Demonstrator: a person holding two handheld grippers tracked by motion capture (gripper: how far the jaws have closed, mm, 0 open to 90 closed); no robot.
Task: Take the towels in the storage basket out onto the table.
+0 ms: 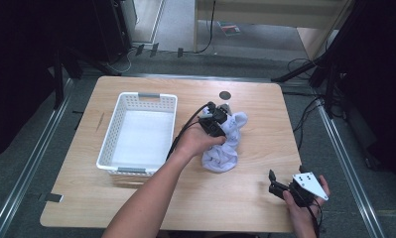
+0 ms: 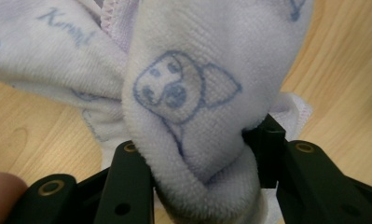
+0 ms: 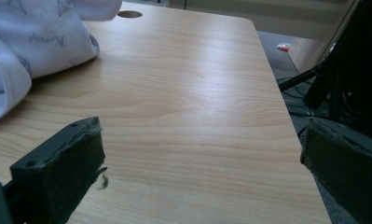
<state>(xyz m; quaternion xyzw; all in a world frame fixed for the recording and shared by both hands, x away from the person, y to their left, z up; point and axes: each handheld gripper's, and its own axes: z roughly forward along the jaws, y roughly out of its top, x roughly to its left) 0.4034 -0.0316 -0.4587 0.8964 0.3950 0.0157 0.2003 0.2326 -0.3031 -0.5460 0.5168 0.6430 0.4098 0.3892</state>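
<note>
My left gripper (image 1: 216, 120) is clamped on a fold of the white towel (image 1: 224, 148), fingers (image 2: 127, 186) pinching the bunched terry just below a printed dog face (a fold gives a firmer bite than a flat edge). The towel lies crumpled mid-tabletop (image 1: 255, 208), just right of the white basket (image 1: 117, 119), which sits at 9 o'clock from it and looks the likely destination. My right gripper (image 1: 280, 191) waits near the 5 o'clock corner, fingers (image 3: 67, 172) spread wide, holding nothing. Basket's near wall stands between towel and its floor; lift before crossing.
</note>
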